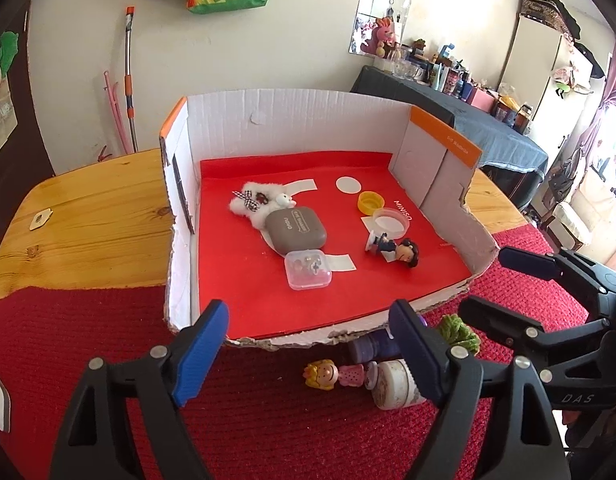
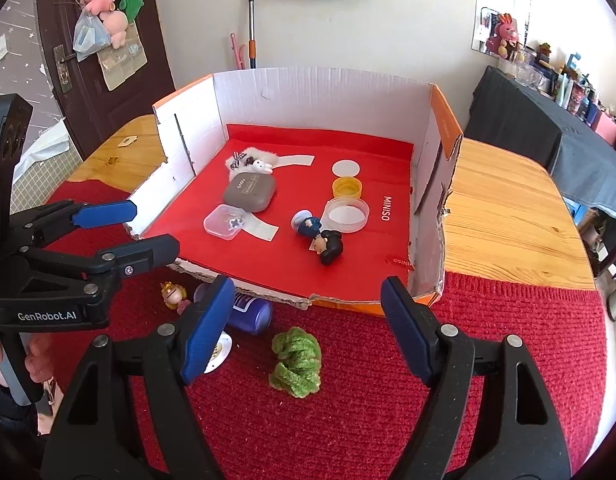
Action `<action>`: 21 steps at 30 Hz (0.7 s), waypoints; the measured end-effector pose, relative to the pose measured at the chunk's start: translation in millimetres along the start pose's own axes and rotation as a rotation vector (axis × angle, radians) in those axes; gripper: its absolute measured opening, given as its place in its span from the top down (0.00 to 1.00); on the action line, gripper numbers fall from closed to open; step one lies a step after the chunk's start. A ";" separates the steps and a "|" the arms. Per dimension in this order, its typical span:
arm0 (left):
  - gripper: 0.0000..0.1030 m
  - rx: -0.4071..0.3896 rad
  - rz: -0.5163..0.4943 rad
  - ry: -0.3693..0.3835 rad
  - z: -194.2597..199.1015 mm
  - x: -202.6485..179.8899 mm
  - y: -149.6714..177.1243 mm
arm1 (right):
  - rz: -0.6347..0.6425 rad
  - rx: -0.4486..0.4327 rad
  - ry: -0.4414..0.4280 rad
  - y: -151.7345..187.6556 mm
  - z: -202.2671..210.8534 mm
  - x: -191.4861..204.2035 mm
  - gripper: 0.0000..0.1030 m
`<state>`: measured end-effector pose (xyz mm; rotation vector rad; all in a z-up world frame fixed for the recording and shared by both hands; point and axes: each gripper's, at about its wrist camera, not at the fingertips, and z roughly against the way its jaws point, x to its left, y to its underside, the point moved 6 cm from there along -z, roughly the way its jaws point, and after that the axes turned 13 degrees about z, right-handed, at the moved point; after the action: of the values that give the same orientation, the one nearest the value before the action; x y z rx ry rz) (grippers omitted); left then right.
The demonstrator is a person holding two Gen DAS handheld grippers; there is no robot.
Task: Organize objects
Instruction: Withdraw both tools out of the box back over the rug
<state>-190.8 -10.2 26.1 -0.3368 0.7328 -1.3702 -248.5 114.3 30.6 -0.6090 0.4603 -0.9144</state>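
Both grippers were wide open and empty when I looked. No earlier picture, so nothing on motion.

Landmark: cardboard box (image 2: 320,92), front wall torn away, red liner, sitting on the wooden table (image 2: 508,208), its near edge on the red knit mat (image 2: 348,420).

Left gripper (image 1: 308,352): jaws spread, nothing between the pads, hovering just in front of the box's torn near edge. Right gripper (image 2: 308,328): same state, also just in front of that edge, to the right of the left one.

Inside the box:
- grey earbud case (image 1: 295,232), about centre-left
- white fluffy rabbit charm (image 1: 263,200) touching the case on its far side
- clear small plastic box (image 1: 308,270) touching the case on the near side
- dark-haired figurine (image 1: 392,248) lying on its side, right of centre
- pink-rimmed round lid (image 1: 390,222) just behind the figurine
- yellow cap (image 1: 370,202) just behind that lid

Outside the box, on the mat in front of the near edge:
- green yarn bundle (image 2: 296,362)
- blue can (image 2: 247,312) lying on its side, close to the edge
- blonde figurine (image 1: 334,374) on its side
- white round jar (image 1: 392,384) beside it, partly hidden by the left gripper's finger
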 end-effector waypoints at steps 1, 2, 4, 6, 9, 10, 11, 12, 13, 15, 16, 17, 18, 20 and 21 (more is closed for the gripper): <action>0.15 -0.003 -0.001 0.000 1.5 -0.7 0.8 | 0.000 -0.003 0.002 0.4 1.5 0.1 0.21; 0.14 -0.006 -0.003 0.001 3.1 -1.6 1.8 | 0.001 -0.008 0.004 1.1 3.9 0.6 0.20; 0.12 -0.013 -0.005 -0.002 6.3 -2.6 4.0 | 0.000 -0.014 0.005 2.6 7.9 1.7 0.20; 0.11 -0.015 -0.005 -0.003 9.2 -3.4 6.8 | -0.003 -0.020 0.009 4.9 11.8 2.6 0.20; 0.07 -0.019 -0.006 -0.006 11.8 -3.9 9.7 | -0.006 -0.023 0.012 8.9 16.9 4.5 0.19; 0.06 -0.021 -0.006 -0.007 13.2 -4.1 11.2 | -0.005 -0.024 0.013 10.1 18.5 5.4 0.19; 0.06 -0.024 -0.005 -0.007 14.9 -4.4 12.7 | -0.004 -0.025 0.015 11.5 20.1 6.4 0.19; 0.06 -0.026 -0.004 -0.006 16.5 -4.2 14.4 | -0.003 -0.025 0.016 13.3 21.6 7.3 0.18; 0.06 -0.027 -0.003 -0.005 18.2 -4.3 16.1 | -0.002 -0.026 0.016 14.5 23.2 8.4 0.17; 0.05 -0.029 -0.002 -0.007 20.3 -4.1 18.7 | 0.003 -0.028 0.019 16.8 26.5 10.9 0.16; 0.04 -0.031 0.000 -0.008 21.9 -4.0 20.3 | 0.005 -0.029 0.020 17.9 28.3 12.4 0.15; 0.04 -0.033 0.001 -0.008 23.1 -3.9 21.4 | 0.006 -0.030 0.019 19.0 29.8 13.8 0.14; 0.04 -0.035 0.002 -0.007 24.2 -3.7 22.7 | 0.009 -0.031 0.020 19.9 31.0 15.4 0.14; 0.04 -0.037 0.003 -0.007 26.5 -3.7 25.0 | 0.012 -0.035 0.023 22.4 34.1 18.1 0.14; 0.04 -0.038 0.003 -0.007 27.6 -3.7 26.6 | 0.013 -0.037 0.023 23.4 35.6 19.6 0.14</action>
<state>-152.8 -6.7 31.0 -0.3703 0.7537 -1.3529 -202.7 119.0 39.3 -0.6290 0.5023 -0.9028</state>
